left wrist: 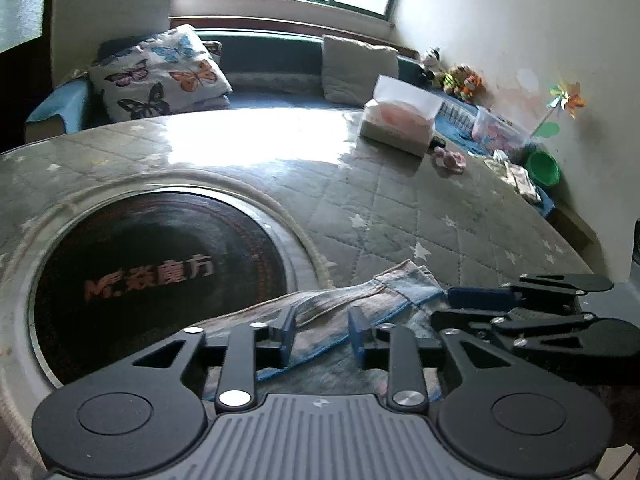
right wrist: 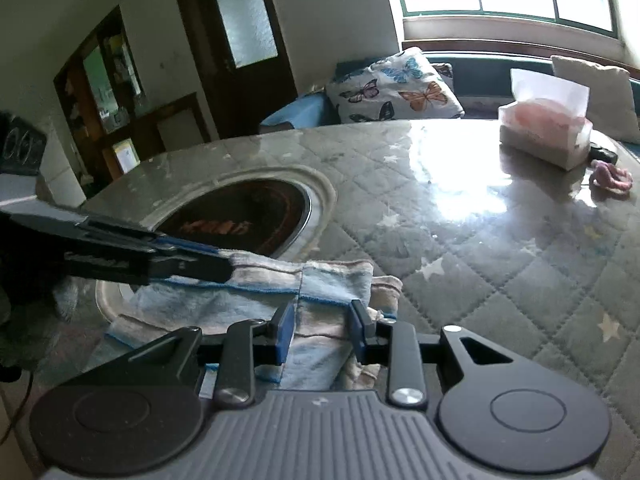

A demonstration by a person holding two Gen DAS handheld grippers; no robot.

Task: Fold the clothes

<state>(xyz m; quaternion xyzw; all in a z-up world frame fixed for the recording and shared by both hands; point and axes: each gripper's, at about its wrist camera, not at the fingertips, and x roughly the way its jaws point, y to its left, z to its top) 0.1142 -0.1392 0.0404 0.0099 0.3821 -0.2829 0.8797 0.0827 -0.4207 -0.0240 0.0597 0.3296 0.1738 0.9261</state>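
A striped blue, pink and white cloth (left wrist: 340, 306) lies folded on the quilted grey table cover (left wrist: 400, 220), beside a round dark plate (left wrist: 160, 280) set into the table. My left gripper (left wrist: 321, 334) hangs low over the cloth's near edge, its blue pads apart with cloth beneath the gap. The right gripper (left wrist: 448, 306) comes in from the right at the cloth's right end. In the right wrist view, my right gripper (right wrist: 323, 330) stands over a doubled fold of the cloth (right wrist: 256, 292), pads apart on either side of it. The left gripper (right wrist: 216, 260) reaches in from the left over the cloth's far edge.
A tissue box (left wrist: 396, 120) and a small pink item (left wrist: 450, 160) sit at the table's far right. Behind are a bench with a butterfly pillow (left wrist: 160, 76), soft toys and a green bowl (left wrist: 542, 166). A dark door (right wrist: 240, 40) stands at the left.
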